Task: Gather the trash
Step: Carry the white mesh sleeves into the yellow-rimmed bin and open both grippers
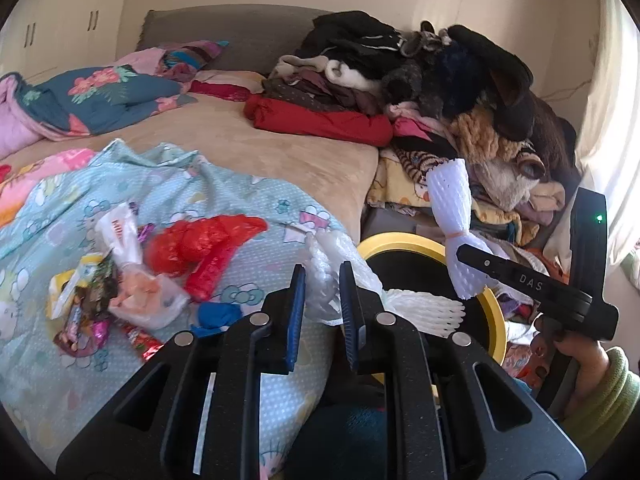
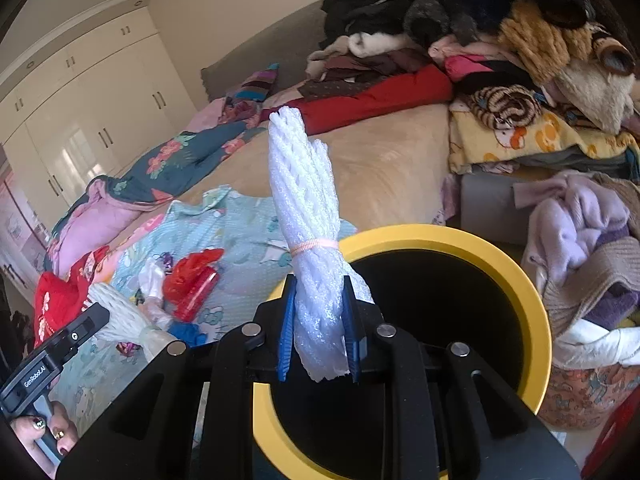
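Note:
My right gripper (image 2: pixel 319 284) is shut on a white foam net bundle (image 2: pixel 300 184) tied with a rubber band. It holds the bundle upright over the near rim of a yellow-rimmed black bin (image 2: pixel 524 280). In the left wrist view the same bundle (image 1: pixel 448 196) sticks up from the right gripper (image 1: pixel 466 251) above the bin (image 1: pixel 404 240). My left gripper (image 1: pixel 322 274) is shut on crumpled clear plastic wrap (image 1: pixel 326 256), with a second white foam net (image 1: pixel 420 310) hanging beside it at the bin's edge. More trash lies on the light-blue sheet: a red plastic bag (image 1: pixel 204 244) and several wrappers (image 1: pixel 88 300).
The bed (image 1: pixel 280 144) carries a floral quilt (image 1: pixel 100 96) and a tall pile of clothes (image 1: pixel 420 80). More clothes and a basket (image 2: pixel 592 384) crowd the right of the bin. Wardrobes (image 2: pixel 80 112) line the far wall. A person's hand (image 1: pixel 576 364) holds the right gripper.

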